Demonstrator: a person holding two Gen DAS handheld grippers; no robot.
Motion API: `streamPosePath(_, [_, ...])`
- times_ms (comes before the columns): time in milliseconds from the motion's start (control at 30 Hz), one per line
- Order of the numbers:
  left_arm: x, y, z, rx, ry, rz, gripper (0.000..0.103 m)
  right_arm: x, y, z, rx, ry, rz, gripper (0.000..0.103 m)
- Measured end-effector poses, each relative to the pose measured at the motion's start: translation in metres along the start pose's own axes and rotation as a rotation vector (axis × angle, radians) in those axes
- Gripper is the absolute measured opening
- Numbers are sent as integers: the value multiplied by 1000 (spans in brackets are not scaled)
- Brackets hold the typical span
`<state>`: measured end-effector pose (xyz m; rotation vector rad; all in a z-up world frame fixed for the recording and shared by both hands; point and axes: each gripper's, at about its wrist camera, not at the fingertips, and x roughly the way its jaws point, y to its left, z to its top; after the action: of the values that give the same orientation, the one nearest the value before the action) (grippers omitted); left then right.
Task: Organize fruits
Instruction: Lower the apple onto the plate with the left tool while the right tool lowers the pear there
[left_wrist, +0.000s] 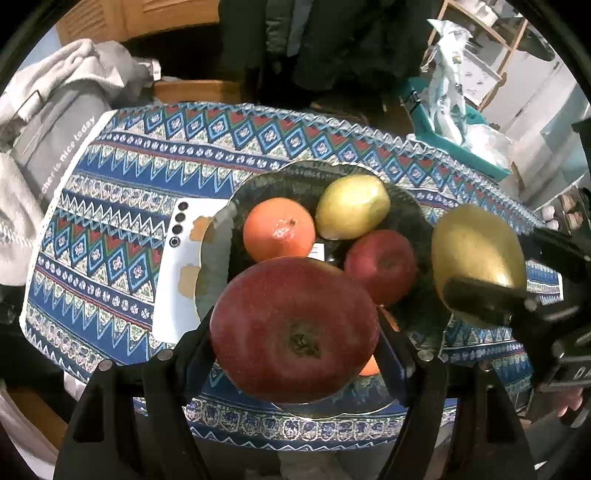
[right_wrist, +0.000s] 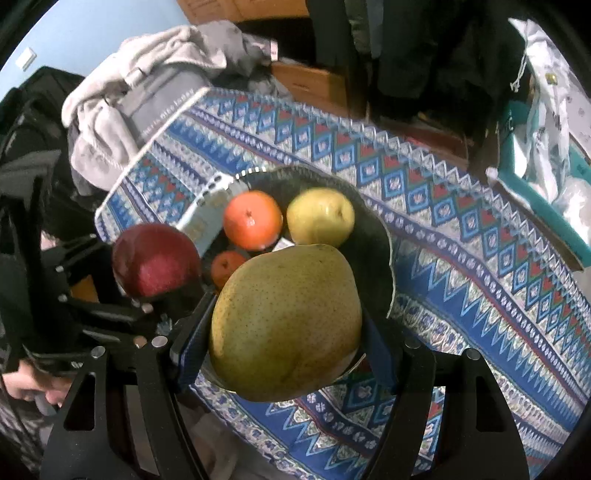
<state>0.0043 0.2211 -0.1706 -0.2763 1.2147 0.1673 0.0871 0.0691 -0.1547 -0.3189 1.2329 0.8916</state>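
Observation:
My left gripper (left_wrist: 295, 332) is shut on a large red apple (left_wrist: 295, 332) and holds it above the near side of a dark bowl (left_wrist: 266, 184). The bowl holds an orange (left_wrist: 279, 229), a yellow-green apple (left_wrist: 352, 211) and a smaller red apple (left_wrist: 382, 266). My right gripper (right_wrist: 286, 328) is shut on a big green-yellow pear (right_wrist: 286, 321), held above the bowl's (right_wrist: 369, 236) near rim. The pear also shows in the left wrist view (left_wrist: 478, 254), to the right of the bowl. The red apple shows in the right wrist view (right_wrist: 157, 260), left of the pear.
The bowl stands on a blue patterned tablecloth (left_wrist: 129, 177). A white phone (left_wrist: 181, 266) lies partly under the bowl's left side. Grey clothing (left_wrist: 55, 96) is piled at the table's far left. A teal box with plastic bags (left_wrist: 454, 122) stands at the far right.

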Motion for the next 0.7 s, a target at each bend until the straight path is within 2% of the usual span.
streamPosePath(133, [7,-2,-3,5,18,27,78,13,-2,-6,7,30,-2,74])
streamPosePath(400, [23,-2,-12,8,74,28,78,35,-8,-14,29,75,25,74])
streamPosePath(533, [28,0,-14,-3,101,32,78,28,-11,-11,53,45,70,73])
streamPosePath(700, [34,0,-17,-7,122,40,78,13,-17,-2,84,5,78,73])
